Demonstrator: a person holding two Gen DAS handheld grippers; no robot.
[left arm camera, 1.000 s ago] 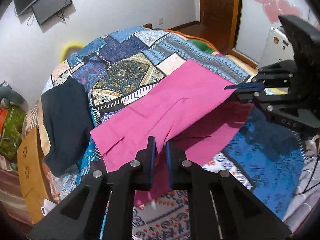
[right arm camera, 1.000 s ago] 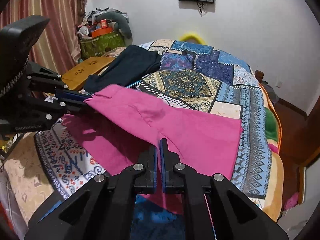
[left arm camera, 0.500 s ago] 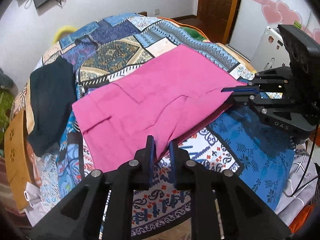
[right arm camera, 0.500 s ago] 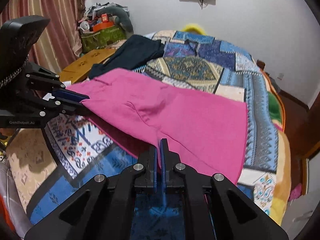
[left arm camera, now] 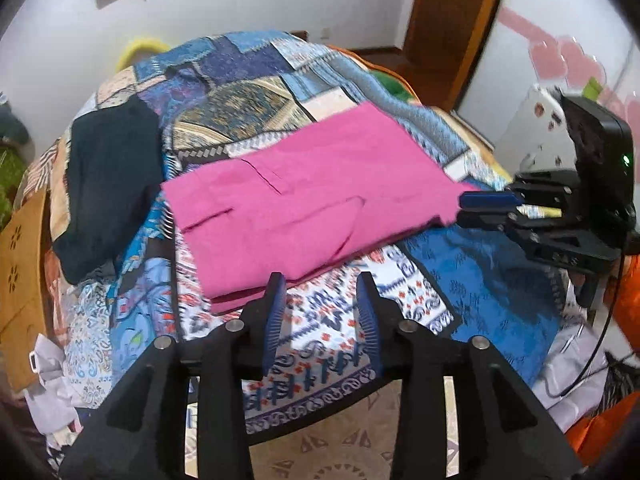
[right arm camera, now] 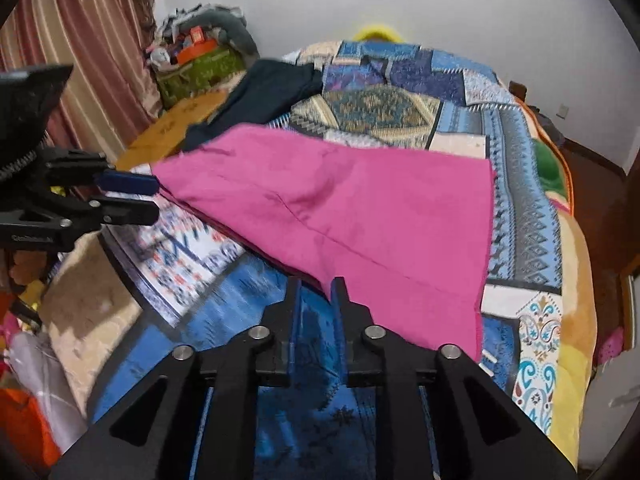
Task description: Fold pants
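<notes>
The pink pants (left arm camera: 312, 200) lie folded over on the patterned bedspread (left arm camera: 256, 96); they also show in the right wrist view (right arm camera: 360, 208). My left gripper (left arm camera: 320, 292) is open and empty just in front of the pants' near edge; it shows from the side in the right wrist view (right arm camera: 152, 198). My right gripper (right arm camera: 316, 290) is open with a narrow gap at the pants' near corner, which lies at its right fingertip. It shows from the side in the left wrist view (left arm camera: 460, 208), jaws apart.
A dark folded garment (left arm camera: 108, 176) lies on the bed's left side. A wooden stool (left arm camera: 20, 264) stands beside the bed. Striped curtains (right arm camera: 80, 40) and a pile of clutter (right arm camera: 200, 56) stand past it. A door (left arm camera: 448, 20) is at the right.
Both grippers carried the pants' raised edge over and down onto the bed, then opened and let go. The pants now lie flat, folded over.
</notes>
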